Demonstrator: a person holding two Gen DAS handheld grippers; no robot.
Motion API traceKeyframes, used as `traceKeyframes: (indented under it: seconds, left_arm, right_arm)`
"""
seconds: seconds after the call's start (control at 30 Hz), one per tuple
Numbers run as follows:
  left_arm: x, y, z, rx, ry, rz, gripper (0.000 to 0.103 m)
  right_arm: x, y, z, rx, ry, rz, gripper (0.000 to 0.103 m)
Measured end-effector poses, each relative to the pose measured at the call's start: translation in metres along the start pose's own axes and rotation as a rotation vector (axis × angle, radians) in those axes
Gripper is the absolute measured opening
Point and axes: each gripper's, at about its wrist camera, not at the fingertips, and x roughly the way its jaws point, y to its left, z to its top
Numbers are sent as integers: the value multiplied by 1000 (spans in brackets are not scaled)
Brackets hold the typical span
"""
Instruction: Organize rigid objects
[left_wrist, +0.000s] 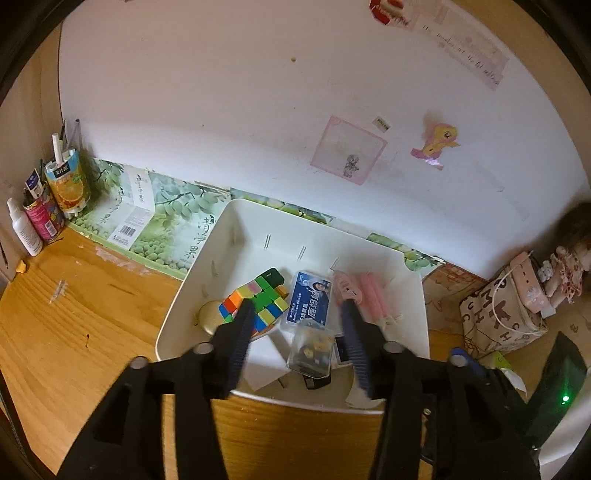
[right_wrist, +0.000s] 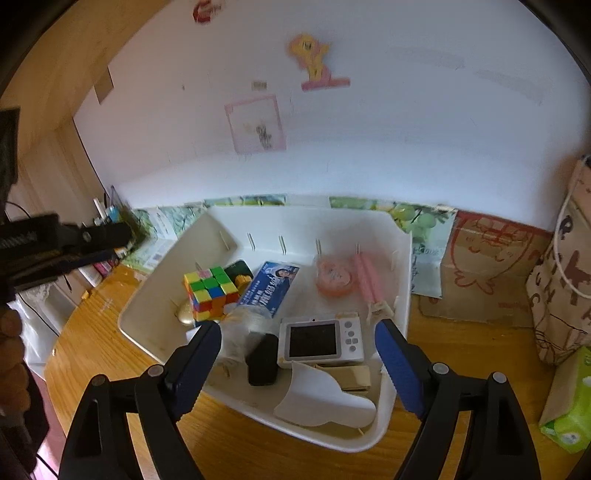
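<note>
Both your left gripper (left_wrist: 295, 325) and right gripper (right_wrist: 297, 343) hang open, empty, over the white bin (right_wrist: 136, 306); lift clear without snagging its rim.

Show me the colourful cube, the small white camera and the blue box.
Colourful cube (right_wrist: 208, 295), right wrist view, front face.
Small white camera (right_wrist: 320, 339), right wrist view, dark screen.
Blue box (left_wrist: 309, 302), left wrist view, printed top.
</note>
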Motion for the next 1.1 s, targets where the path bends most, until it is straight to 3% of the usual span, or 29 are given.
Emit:
traceKeyframes:
  seconds: [0.07,0.27,0.5,0.73,1.1]
  left_arm:
    - [-12,-1,-1,9,-21,2,75]
    - [-47,0,-7,70,-50,0,81]
    - [-76,6,-23,149,-7,-6,81]
    - [-100,9,-53,201,45,-67,81]
    - [-117,11,-91,226,120,-19,81]
  right_arm:
    - [-12,2,1,8,-20,-11,103]
    - [-59,12,-1,51,-79,-29,103]
    - [-109,34,-10,71,-109,-88,103]
    - [-135,54,-31,158,0,-75,103]
    - [-170,78,-69,176,92,-124,103]
